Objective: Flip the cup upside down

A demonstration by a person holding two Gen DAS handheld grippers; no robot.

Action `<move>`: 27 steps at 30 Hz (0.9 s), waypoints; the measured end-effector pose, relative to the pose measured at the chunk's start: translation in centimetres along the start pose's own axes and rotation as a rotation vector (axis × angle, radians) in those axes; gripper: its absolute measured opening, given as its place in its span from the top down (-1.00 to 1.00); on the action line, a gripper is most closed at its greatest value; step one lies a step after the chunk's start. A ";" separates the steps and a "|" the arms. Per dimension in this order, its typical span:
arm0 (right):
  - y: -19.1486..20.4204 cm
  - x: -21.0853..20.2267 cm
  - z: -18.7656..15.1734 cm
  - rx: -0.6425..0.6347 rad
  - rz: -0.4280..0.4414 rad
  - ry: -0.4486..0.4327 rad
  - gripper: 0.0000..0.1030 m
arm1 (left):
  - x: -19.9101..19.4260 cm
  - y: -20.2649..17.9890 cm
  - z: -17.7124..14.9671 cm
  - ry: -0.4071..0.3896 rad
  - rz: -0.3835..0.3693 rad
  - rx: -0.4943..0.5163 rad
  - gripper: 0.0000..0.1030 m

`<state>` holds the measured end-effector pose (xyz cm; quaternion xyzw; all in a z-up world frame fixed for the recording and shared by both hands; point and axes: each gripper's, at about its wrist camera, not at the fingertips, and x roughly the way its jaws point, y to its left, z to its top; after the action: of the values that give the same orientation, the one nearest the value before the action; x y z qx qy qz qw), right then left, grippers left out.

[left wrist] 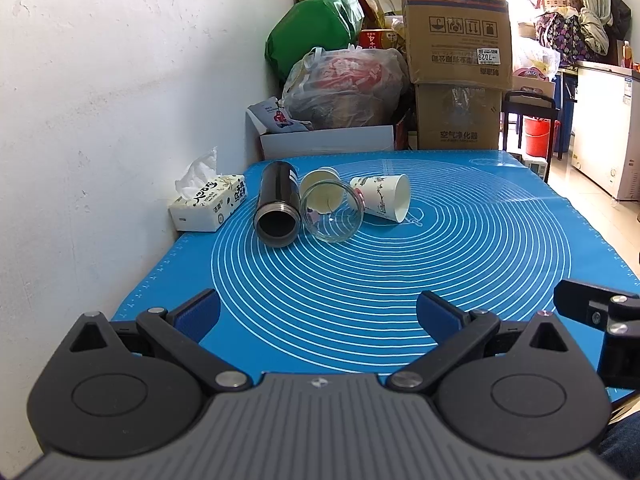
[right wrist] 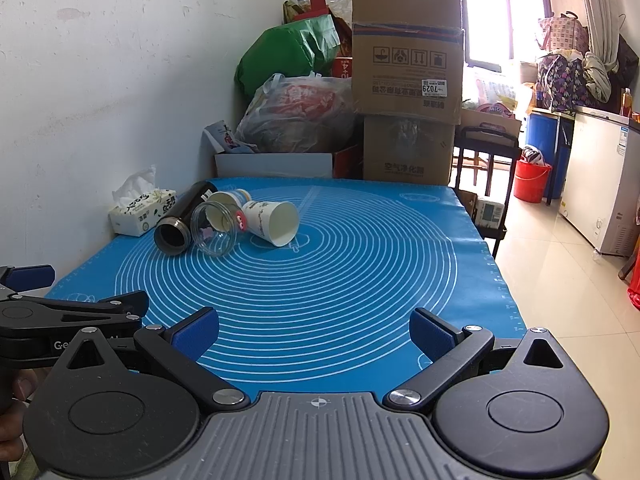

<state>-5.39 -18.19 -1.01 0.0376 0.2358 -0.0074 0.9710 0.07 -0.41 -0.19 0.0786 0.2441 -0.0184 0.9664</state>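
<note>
Blue pads are framing both views near the lens. Left gripper (left wrist: pixel 319 314) is hovering over the near edge of the mat (left wrist: pixel 400 280), jaws spread wide, gripping nothing. Right gripper (right wrist: pixel 314 330) is doing likewise, jaws wide and empty.

Left view is catching a black piece of the right gripper at its right edge; right view is showing the left gripper (right wrist: pixel 40 280) side-on at its left edge, plus part of a hand (right wrist: pixel 16 392) below it, which the left view is not showing.

Farther off, at the mat's far left, four vessels are lying on their sides in a cluster, well apart from both grippers. Flask (left wrist: pixel 277 208), black, mouth facing the cameras. Just beside it, a glass (left wrist: pixel 332 212), mouth also facing near. Behind the glass, a paper cup (left wrist: pixel 320 178), partly hidden and seen through it. Right of that, a printed cup (left wrist: pixel 384 196), open end toward the right; whether it is touching the glass, cannot tell.

Tissue box (left wrist: pixel 208 204) is sitting against the wall, left of the flask.

Beyond the table: bags (left wrist: pixel 344 84) and stacked cartons (left wrist: pixel 456 40). Right view alone is taking in the window (right wrist: pixel 504 12); the red bucket (right wrist: pixel 532 180) is showing more fully there.
</note>
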 end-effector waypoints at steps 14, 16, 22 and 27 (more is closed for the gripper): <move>0.3 0.2 -0.1 -0.009 0.001 0.005 -1.00 | 0.0 0.1 -0.1 -0.006 -0.001 0.008 -0.99; 0.3 0.2 -0.1 -0.009 0.001 0.005 -1.00 | 0.0 0.0 -0.1 -0.008 0.000 0.012 -0.99; 0.3 0.2 -0.1 -0.009 0.000 0.005 -1.00 | 0.0 0.0 -0.1 -0.008 -0.001 0.013 -0.99; 0.3 0.2 -0.1 -0.012 0.002 0.008 -1.00 | -0.1 -0.1 -0.2 -0.009 -0.003 0.017 -0.99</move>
<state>-5.28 -17.84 -1.17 0.0318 0.2397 -0.0049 0.9703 -0.12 -0.48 -0.38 0.0862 0.2399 -0.0224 0.9667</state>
